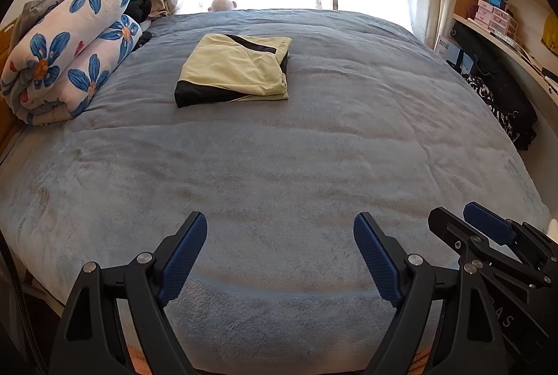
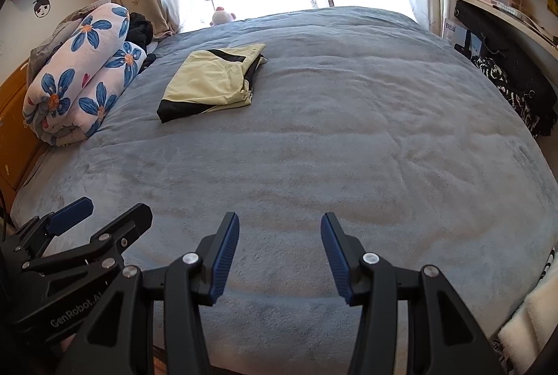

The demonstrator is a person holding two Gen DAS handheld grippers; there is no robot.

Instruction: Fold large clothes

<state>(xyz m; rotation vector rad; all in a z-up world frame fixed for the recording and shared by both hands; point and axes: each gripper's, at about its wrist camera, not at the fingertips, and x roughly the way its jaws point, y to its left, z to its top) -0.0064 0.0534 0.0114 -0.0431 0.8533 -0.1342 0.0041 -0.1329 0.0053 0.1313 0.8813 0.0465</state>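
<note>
Yellow-black folded garment (image 1: 233,69) on blue bedspread (image 1: 279,165), both grippers empty

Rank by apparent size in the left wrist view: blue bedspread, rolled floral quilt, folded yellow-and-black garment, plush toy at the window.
1. blue bedspread, fills most of the view
2. rolled floral quilt
3. folded yellow-and-black garment, somewhat smaller than the quilt
4. plush toy, smallest, though it sits farthest away and is partly hidden

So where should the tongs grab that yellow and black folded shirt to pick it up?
Probably the near black edge of the folded garment, coming from the near side. That edge faces both open tongs, left and right, and lies flat on the grey blanket, with its layers stacked there.
</note>
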